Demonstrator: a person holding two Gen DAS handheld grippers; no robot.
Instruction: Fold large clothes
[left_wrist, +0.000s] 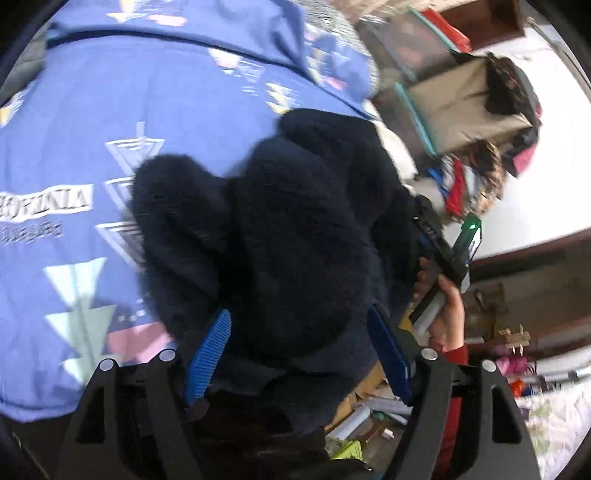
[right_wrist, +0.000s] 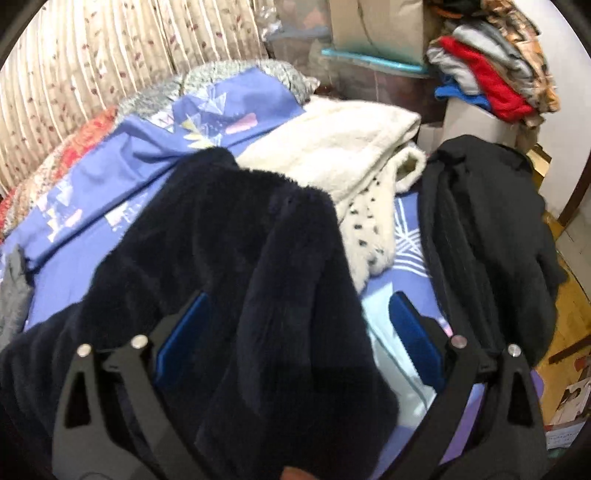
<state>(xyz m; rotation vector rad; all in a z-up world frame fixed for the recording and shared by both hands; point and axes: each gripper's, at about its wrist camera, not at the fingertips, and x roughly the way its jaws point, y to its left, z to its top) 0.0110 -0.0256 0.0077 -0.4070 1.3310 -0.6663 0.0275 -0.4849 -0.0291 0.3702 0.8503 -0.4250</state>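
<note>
A dark navy fleece garment (left_wrist: 295, 229) lies bunched on a bed with a blue patterned sheet (left_wrist: 74, 129). My left gripper (left_wrist: 299, 314) points down at it. Its blue pads stand wide apart with the fleece heaped between them, and the left pad's ribbed face shows bare. In the right wrist view the same navy fleece garment (right_wrist: 240, 258) drapes over the left finger of my right gripper (right_wrist: 299, 295). That gripper is open, and its right pad hangs free above the blue sheet (right_wrist: 92, 184). A hand (left_wrist: 447, 306) with a red sleeve holds the right gripper's body beside the fleece.
A cream fleece garment (right_wrist: 332, 147) with a spotted part lies behind the navy one. A black garment (right_wrist: 487, 229) lies at the bed's right edge. Folded clothes (right_wrist: 491, 66) are stacked on a bin at the back right, beside boxes. A curtain (right_wrist: 92, 55) hangs behind. Wooden floor (right_wrist: 565, 332) shows at the right.
</note>
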